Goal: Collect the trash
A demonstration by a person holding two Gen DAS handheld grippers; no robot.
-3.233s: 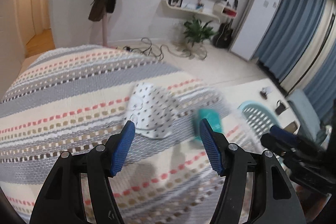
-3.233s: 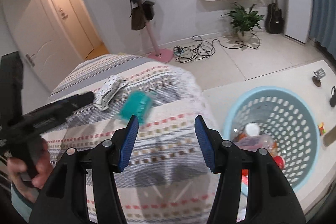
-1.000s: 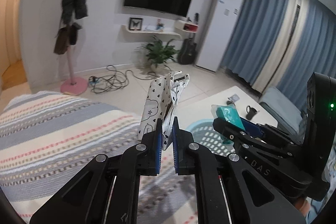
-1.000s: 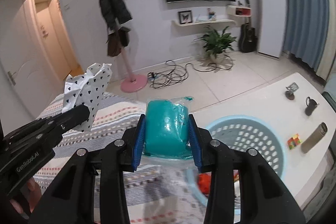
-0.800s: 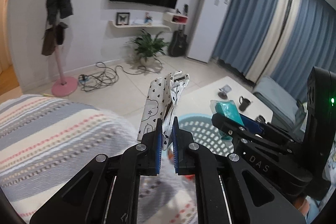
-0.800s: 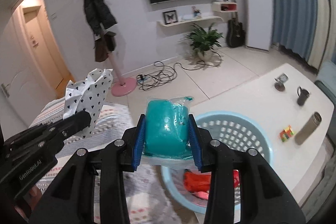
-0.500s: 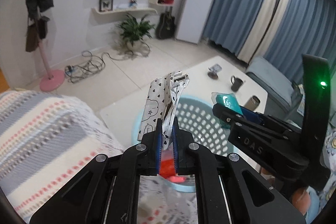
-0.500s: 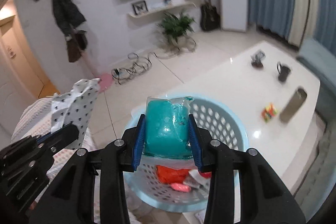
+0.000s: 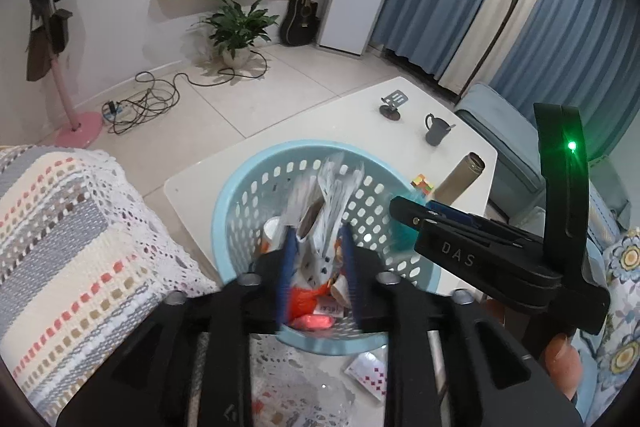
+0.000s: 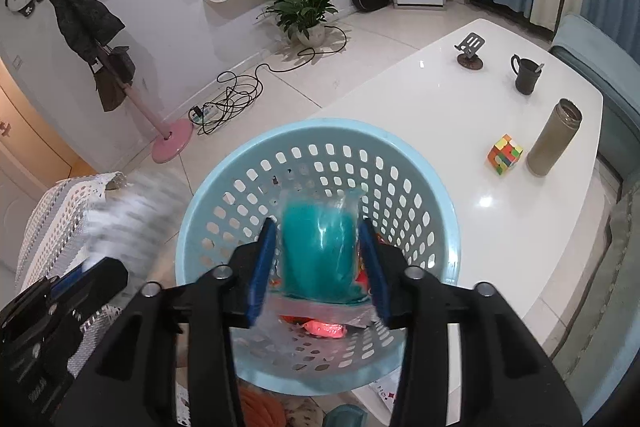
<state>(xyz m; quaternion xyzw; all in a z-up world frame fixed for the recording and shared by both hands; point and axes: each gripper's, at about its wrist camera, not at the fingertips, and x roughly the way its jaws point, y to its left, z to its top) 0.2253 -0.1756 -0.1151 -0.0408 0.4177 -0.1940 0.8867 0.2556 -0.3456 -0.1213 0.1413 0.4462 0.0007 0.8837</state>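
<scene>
Opening over the blue basket [image 9: 240, 187], the left hand-held gripper [image 9: 318, 267] has its jaws parting, and the white spotted wrapper [image 9: 328, 203] between them is blurred, apparently slipping free rather than pinched. In this left wrist view the wrapper sits above the basket's mouth, with red and orange trash [image 9: 306, 301] already at the bottom. It is light and floppy, so my worry is that it flutters sideways, snags on a blue pad or drapes over the near rim instead of falling inside. Another scrap of packaging [image 9: 366, 373] already lies outside the basket near its base, showing how easily a piece misses. The right hand-held gripper [image 9: 412, 215] crowds in from the right, very close, and the two tools could knock together.

From the right wrist view, the right hand-held gripper [image 10: 318, 263] is also spreading its jaws, with the teal packet [image 10: 318, 255] between them and no longer clearly pressed. It hangs well inside the basket's ring [image 10: 400, 151], so it should drop cleanly. The risk is its clear plastic skirt clinging to a pad and being dragged out when the tool lifts. The basket stands near the edge of the white tabletop [image 10: 440, 99]; a bump on its rim could tip it off.
</scene>
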